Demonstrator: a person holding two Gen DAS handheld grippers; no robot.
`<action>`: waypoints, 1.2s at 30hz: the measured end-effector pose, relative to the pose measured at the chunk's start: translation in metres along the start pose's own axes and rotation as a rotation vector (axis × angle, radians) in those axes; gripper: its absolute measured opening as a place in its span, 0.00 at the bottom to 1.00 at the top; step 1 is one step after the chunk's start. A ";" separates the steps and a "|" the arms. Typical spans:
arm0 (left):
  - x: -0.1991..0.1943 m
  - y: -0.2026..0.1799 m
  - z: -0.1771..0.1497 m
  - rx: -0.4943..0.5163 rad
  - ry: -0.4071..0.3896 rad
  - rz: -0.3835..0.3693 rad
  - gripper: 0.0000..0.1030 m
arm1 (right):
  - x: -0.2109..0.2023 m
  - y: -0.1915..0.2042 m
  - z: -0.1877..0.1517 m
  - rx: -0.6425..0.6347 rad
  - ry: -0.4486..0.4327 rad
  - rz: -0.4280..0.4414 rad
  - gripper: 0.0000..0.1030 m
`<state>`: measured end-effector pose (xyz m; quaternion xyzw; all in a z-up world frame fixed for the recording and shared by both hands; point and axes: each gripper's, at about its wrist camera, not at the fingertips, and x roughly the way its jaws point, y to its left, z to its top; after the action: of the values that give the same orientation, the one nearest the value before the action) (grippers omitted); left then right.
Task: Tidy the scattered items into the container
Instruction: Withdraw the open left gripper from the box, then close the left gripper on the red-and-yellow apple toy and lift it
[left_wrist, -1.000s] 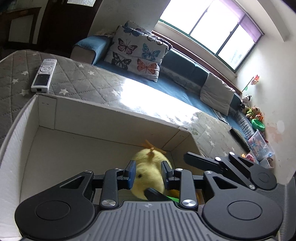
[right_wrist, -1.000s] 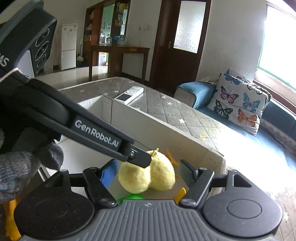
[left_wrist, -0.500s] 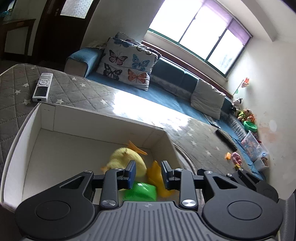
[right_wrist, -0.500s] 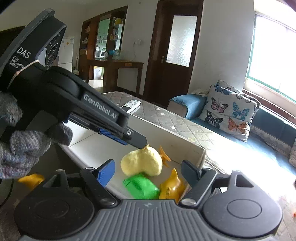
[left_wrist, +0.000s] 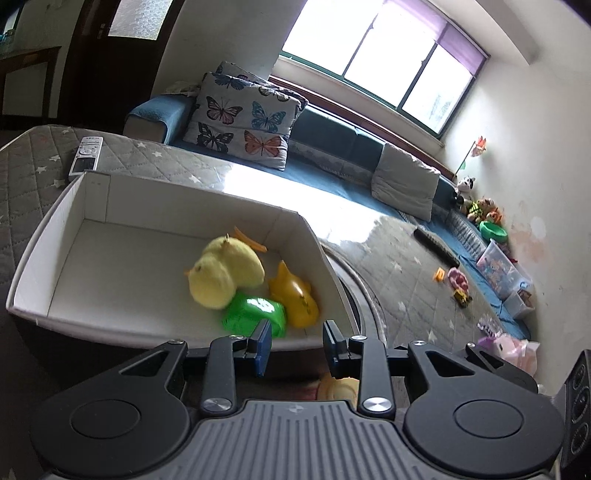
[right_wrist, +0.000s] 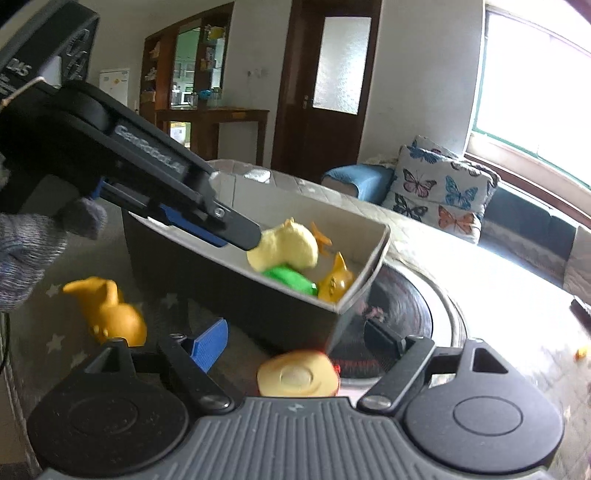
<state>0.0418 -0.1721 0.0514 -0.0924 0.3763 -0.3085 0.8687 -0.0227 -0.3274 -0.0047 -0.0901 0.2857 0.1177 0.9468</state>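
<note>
A white cardboard box (left_wrist: 177, 192) holds a yellow plush chick (left_wrist: 225, 273), a green toy (left_wrist: 255, 314) and an orange toy (left_wrist: 295, 295); the box also shows in the right wrist view (right_wrist: 362, 291). My left gripper (left_wrist: 297, 341) is open and empty, pulled back just outside the box's near wall. My right gripper (right_wrist: 295, 338) is open and empty, low over the mat. A pale yellow toy (right_wrist: 299, 374) lies right under it. An orange toy (right_wrist: 110, 314) lies on the mat to the left.
A white remote (left_wrist: 85, 158) lies on the grey quilted mat behind the box. A round black object (right_wrist: 402, 306) sits right of the box. Small toys (left_wrist: 458, 280) lie scattered further right. A sofa with butterfly cushions (left_wrist: 243, 122) stands behind.
My left gripper has let go of the plush chick, which now lies in the box. Both grippers have drawn back and out of the box.
</note>
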 end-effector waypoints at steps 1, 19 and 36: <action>0.000 -0.001 -0.003 0.001 0.005 0.000 0.32 | -0.001 0.000 -0.003 0.007 0.004 -0.003 0.81; 0.030 -0.008 -0.034 -0.031 0.128 -0.016 0.32 | 0.006 -0.001 -0.039 0.088 0.055 -0.045 0.79; 0.053 -0.008 -0.034 -0.058 0.181 -0.085 0.32 | 0.021 0.007 -0.036 0.051 0.061 -0.039 0.63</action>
<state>0.0421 -0.2076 -0.0005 -0.1052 0.4577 -0.3409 0.8144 -0.0267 -0.3263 -0.0467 -0.0751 0.3153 0.0894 0.9418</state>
